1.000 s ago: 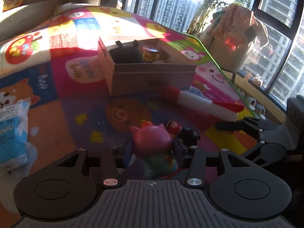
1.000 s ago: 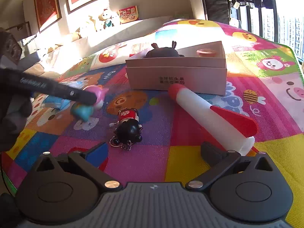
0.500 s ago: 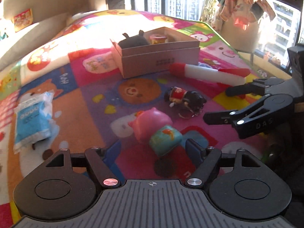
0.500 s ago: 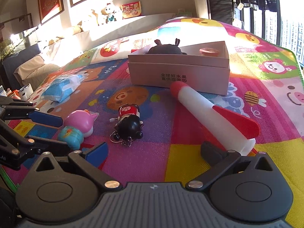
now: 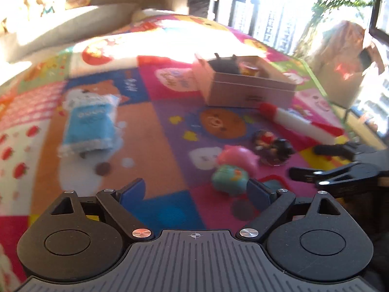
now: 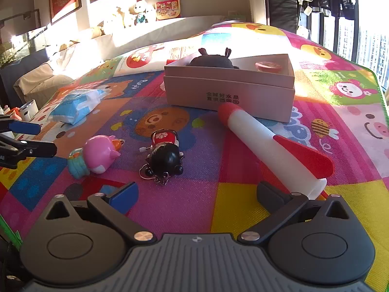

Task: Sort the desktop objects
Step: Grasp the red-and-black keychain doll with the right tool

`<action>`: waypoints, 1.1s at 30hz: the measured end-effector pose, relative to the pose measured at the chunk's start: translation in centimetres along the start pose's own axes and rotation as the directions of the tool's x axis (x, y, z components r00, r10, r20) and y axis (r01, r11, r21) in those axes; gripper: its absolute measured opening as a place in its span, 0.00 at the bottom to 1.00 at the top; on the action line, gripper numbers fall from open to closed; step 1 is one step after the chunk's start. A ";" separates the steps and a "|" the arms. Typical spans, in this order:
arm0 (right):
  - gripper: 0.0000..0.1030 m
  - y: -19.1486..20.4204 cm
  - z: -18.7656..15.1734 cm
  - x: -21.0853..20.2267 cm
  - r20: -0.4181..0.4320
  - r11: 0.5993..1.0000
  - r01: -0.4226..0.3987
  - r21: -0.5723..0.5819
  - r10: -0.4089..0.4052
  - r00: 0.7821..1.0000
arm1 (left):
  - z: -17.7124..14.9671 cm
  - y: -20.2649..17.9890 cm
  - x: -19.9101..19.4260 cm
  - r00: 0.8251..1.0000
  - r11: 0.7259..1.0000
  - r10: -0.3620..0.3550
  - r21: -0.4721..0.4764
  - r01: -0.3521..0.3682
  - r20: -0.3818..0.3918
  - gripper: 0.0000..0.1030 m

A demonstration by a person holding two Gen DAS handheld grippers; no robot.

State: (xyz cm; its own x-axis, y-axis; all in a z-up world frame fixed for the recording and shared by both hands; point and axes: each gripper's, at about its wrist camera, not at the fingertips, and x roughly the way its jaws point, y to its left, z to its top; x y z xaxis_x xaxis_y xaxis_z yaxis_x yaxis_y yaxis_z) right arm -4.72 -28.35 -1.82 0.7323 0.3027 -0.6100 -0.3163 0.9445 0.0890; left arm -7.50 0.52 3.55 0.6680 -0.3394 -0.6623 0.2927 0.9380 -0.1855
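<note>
A pink pig toy with a teal base lies on its side on the colourful mat, beside a black-haired doll keychain. A white and red foam rocket lies right of them. A cardboard box behind holds a dark plush and a red-lidded item. My left gripper is open and empty, just left of the pig toy. My right gripper is open and empty, low over the mat near the rocket's tail.
A blue tissue pack lies on the mat to the left; it also shows in the right wrist view. A sofa runs behind the mat. Windows and a draped basket stand at the right.
My left gripper let go of the pig toy, which now lies on the mat. The gripper pulled back and swung left. The right gripper has barely moved.
</note>
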 end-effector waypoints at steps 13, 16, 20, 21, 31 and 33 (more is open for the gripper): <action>1.00 0.1 -0.2 -0.6 -0.033 1.000 -0.007 0.000 0.007 0.999 | 1.4 -1.2 5.6 0.991 0.970 -0.124 -0.216 0.113 -0.040 0.96; 1.00 1.0 -0.1 -0.5 -0.067 0.997 0.014 -0.070 -0.019 0.998 | 1.6 -0.6 5.2 1.000 0.982 -0.010 -0.190 0.007 -0.012 0.97; 1.00 1.4 0.7 -0.7 -0.099 0.997 -0.003 -0.077 -0.004 0.995 | 1.3 0.5 2.9 0.996 0.981 0.074 -0.182 -0.063 0.055 0.97; 1.00 1.5 0.9 -0.9 -0.077 0.997 -0.004 -0.081 -0.002 0.997 | 1.2 0.6 2.2 0.990 0.981 0.116 -0.163 -0.102 0.082 0.98; 0.74 3.3 3.0 0.2 0.049 0.906 0.355 -0.230 -0.353 0.934 | -0.1 -0.6 0.7 0.976 0.984 0.177 -0.034 -0.174 0.129 1.00; 0.77 3.0 3.0 -1.0 0.100 0.904 0.369 -0.217 -0.355 0.929 | -0.2 -1.0 1.1 0.979 0.986 0.165 -0.017 -0.164 0.121 1.00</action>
State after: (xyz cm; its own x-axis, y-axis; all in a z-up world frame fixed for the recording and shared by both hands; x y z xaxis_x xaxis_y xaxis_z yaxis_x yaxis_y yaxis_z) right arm -4.63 -25.42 1.43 0.8534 -0.0415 -0.5196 -0.1463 0.9377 -0.3152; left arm -7.18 -0.80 2.88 0.7852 -0.1860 -0.5907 0.1673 0.9821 -0.0868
